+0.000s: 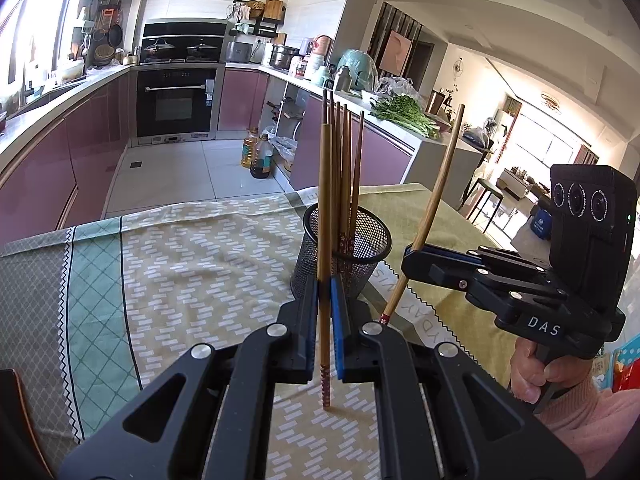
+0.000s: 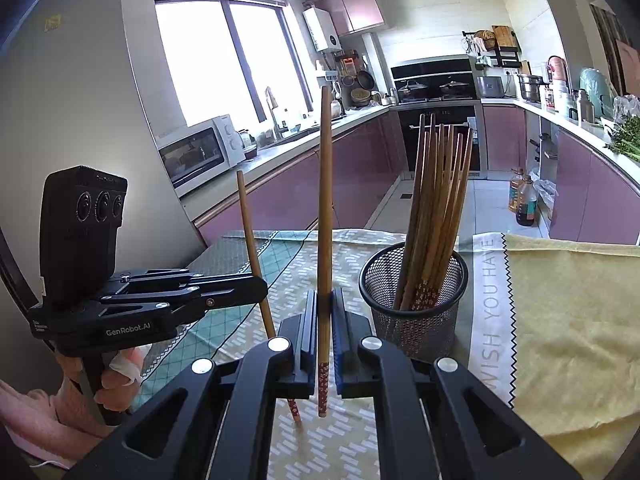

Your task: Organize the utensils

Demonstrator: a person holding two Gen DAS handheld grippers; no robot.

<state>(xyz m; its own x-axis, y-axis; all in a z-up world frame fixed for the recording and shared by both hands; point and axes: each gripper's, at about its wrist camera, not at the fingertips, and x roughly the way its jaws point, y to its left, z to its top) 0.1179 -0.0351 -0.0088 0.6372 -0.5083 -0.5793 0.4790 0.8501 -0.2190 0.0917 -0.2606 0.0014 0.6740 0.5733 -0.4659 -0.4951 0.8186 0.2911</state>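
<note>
Chopsticks are the matter at hand, and in the left wrist view one chopstick (image 1: 325, 216) is clamped upright between the blue pads of the left gripper (image 1: 325, 300), whose jaws are drawn nearly together on it, the patterned tip hanging below the pads above the tablecloth (image 1: 192, 248). Just behind the gripper, a black mesh cup (image 1: 352, 248) is seen on the cloth, with a bundle of chopsticks (image 1: 344, 152) stood in it. To the right, the right gripper (image 1: 412, 256) is held by a hand (image 1: 532, 372) in a pink sleeve, and a second chopstick (image 1: 436, 200) is pinched in it, tilted so that its plain end leans up and to the right and its patterned tip points down toward the cloth. In the right wrist view, the right gripper (image 2: 325, 320) is closed on its chopstick (image 2: 326, 216), which is held nearly upright, patterned end down. At the left the left gripper (image 2: 262, 290) is seen from the side, gripped on its own slightly slanted chopstick (image 2: 250, 240), with a hand (image 2: 116, 380) around its handle. The mesh cup (image 2: 416, 308) stands to the right of both grippers on the tablecloth (image 2: 560, 320), its chopsticks (image 2: 436, 200) fanned and leaning right.
</note>
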